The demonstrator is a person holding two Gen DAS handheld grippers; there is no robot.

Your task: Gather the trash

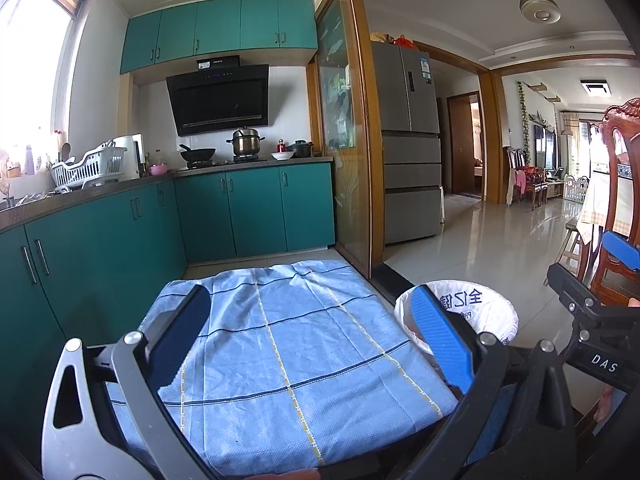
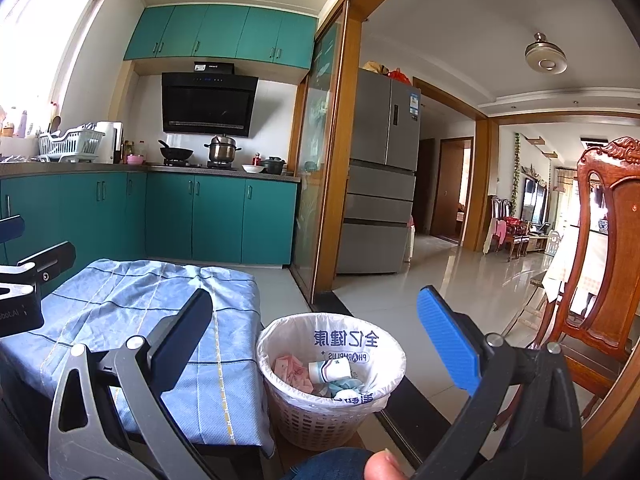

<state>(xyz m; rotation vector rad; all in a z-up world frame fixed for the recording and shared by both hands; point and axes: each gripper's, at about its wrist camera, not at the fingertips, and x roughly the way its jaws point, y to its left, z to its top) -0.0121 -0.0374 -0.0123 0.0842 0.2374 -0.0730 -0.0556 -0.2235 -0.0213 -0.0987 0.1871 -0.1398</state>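
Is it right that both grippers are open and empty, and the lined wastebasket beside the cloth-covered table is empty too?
Not quite. The wastebasket already holds crumpled wrappers and a small carton, as the right wrist view shows. Both the left gripper and right gripper are open and empty, beside the cloth-covered table.

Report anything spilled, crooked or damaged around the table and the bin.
Nothing stands out. The blue checked cloth is rumpled at its far edge but lies over the table. The waste basket stands upright beside it, liner in place, trash inside and none visible on the floor.
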